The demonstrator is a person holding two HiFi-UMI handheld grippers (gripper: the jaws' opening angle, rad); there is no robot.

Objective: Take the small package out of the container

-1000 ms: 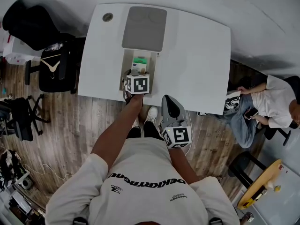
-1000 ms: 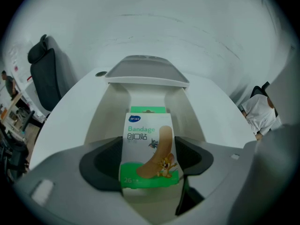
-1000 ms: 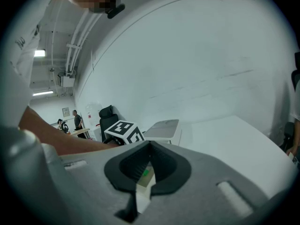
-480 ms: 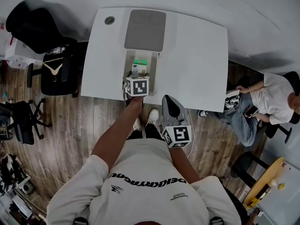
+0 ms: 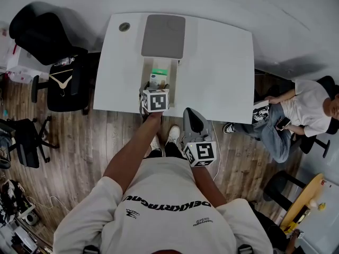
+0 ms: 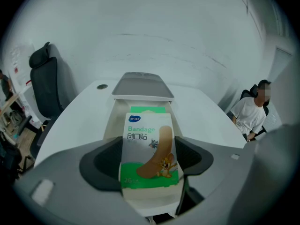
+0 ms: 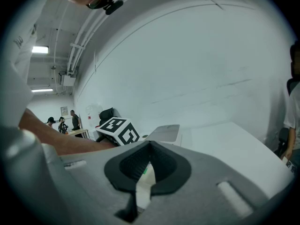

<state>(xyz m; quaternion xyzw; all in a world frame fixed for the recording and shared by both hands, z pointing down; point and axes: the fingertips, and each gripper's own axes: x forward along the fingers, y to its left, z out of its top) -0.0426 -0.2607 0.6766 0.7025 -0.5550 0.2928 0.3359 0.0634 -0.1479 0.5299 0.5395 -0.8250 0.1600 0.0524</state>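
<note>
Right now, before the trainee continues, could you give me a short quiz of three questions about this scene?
1. Which word is printed on the package between the fingers of the left gripper? A. Bandage B. Soap C. Tea
2. True or false: the right gripper also holds a package.
3. Fill in: the lid of the container is ___ (open or shut).
Key: 1 A; 2 false; 3 open.

The small package (image 6: 149, 144), a white-and-green bandage box printed with a cartoon plaster, stands upright, clamped between the left tool's (image 6: 150, 161) jaws at the 6 o'clock end of the open white container (image 6: 111, 121), whose grey lid (image 6: 142, 86) lies at its 12 o'clock end.
</note>
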